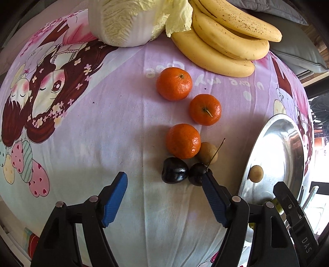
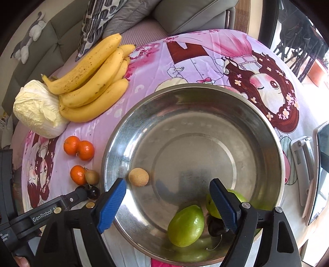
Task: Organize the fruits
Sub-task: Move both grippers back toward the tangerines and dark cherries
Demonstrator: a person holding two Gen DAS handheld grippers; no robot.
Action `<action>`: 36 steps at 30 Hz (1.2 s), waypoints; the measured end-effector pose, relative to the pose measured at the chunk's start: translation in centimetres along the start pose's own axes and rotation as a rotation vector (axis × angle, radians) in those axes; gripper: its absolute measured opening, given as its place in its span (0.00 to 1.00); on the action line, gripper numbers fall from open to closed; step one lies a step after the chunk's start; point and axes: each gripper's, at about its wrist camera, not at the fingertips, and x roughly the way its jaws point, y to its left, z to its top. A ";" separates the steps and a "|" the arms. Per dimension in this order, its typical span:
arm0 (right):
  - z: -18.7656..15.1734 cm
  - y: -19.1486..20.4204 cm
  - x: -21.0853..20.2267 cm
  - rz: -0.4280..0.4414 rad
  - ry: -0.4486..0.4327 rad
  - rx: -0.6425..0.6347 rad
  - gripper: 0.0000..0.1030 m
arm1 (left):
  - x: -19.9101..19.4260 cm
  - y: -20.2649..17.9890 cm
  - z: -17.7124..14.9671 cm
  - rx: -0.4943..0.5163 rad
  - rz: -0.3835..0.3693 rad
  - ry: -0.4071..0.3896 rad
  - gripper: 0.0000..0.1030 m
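My left gripper [image 1: 164, 178] is open and empty, low over the cloth, just short of two dark cherries [image 1: 174, 173]; its right finger tip touches the stemmed one [image 1: 196, 174]. Behind them lie a longan [image 1: 208, 153] and three mandarins [image 1: 183, 141] in a loose row. My right gripper [image 2: 167, 184] is open and empty over the steel bowl [image 2: 267, 131]. The bowl holds a longan [image 2: 138, 177], two green fruits [image 2: 186, 226] and a dark cherry [image 2: 213, 226]. The bowl [image 1: 267, 156] shows at the right of the left wrist view.
A bunch of bananas [image 1: 222, 41] and a napa cabbage [image 1: 131, 22] lie at the far side of the pink cartoon tablecloth [image 1: 82, 127]. A sofa with cushions [image 2: 164, 18] stands behind. A phone on a stand [image 2: 320, 170] sits right of the bowl.
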 end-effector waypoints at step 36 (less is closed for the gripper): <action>0.4 4.7 1.0 0.121 -0.025 -0.138 1.00 | -4.2 6.9 2.8 -0.063 -0.083 -0.097 0.88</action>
